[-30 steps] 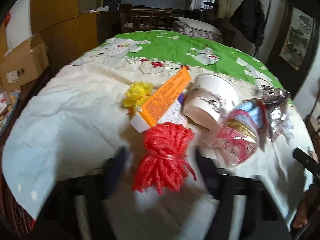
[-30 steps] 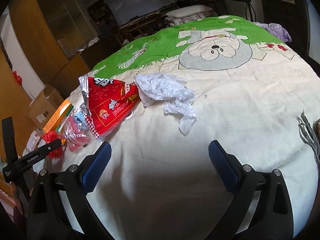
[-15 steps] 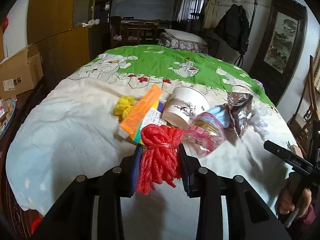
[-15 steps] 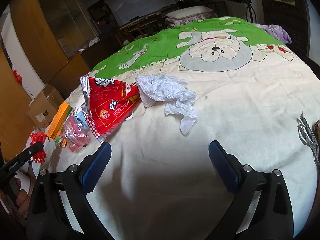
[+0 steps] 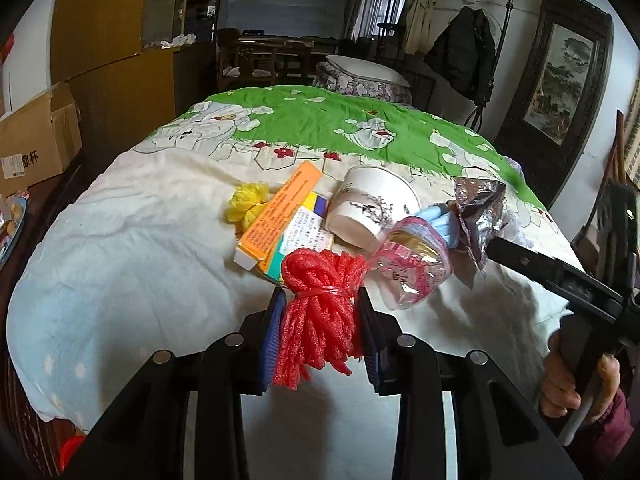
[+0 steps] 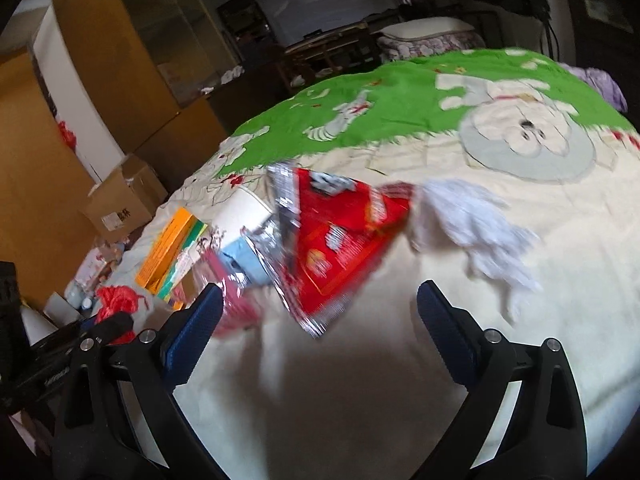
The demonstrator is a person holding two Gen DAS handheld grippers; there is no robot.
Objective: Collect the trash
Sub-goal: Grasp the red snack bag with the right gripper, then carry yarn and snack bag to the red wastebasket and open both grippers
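a bed cover point(image 5: 120, 248), cream near the cameras and green with cartoon prints further away, carries all the trash. a red snack bag point(image 6: 340, 236) with a silver inside lies near the middle, and the right wrist view is blurred there. just beside it on the right lies a crumpled white tissue point(image 6: 472, 224). left of the bag a white paper cup point(image 5: 372, 208) lies on its side, touching a clear plastic wrapper point(image 5: 412, 268) with pink print. an orange carton point(image 5: 280, 216) rests next to the cup, and a small yellow crumpled ball point(image 5: 248, 200) lies beside the carton. the left gripper point(image 5: 320, 328) is clamped on a red bundle of cord point(image 5: 320, 300), both blue pads pressing its sides. the right gripper point(image 6: 316, 328) is wide apart and closing, with nothing pressed between its fingers, just before the snack bag.
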